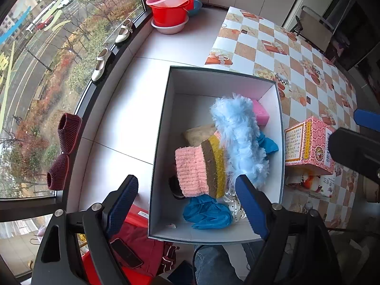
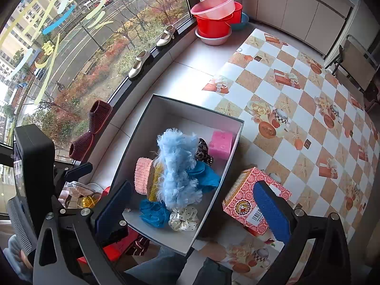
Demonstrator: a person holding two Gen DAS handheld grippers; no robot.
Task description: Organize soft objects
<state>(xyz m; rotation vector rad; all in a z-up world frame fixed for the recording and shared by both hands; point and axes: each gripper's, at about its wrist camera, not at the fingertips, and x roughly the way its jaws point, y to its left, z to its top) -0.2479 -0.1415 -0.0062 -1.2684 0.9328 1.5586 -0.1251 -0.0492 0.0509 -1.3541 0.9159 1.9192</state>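
Note:
A grey open box (image 1: 163, 128) (image 2: 133, 137) stands at the table's left edge. It holds a fluffy light blue piece (image 1: 239, 137) (image 2: 178, 166), a pink, brown and yellow knit (image 1: 199, 171) (image 2: 144, 175), blue crumpled pieces (image 1: 206, 213) (image 2: 152, 213), a pink sponge (image 1: 260, 114) (image 2: 220, 144), a white dotted scrunchie (image 2: 184, 218) and a leopard-print piece (image 2: 203, 152). My left gripper (image 1: 187, 201) is open and empty above the box's near end. My right gripper (image 2: 192, 206) is open and empty, its fingers astride the box's right wall.
A pink patterned carton (image 1: 308, 142) (image 2: 249, 201) stands on the checkered tablecloth (image 2: 296, 95) right of the box. Stacked basins (image 1: 171, 7), pale shoes (image 1: 101, 64) and maroon knit slippers (image 1: 64, 149) sit along the window sill. A phone (image 1: 123, 253) lies on red cloth below left.

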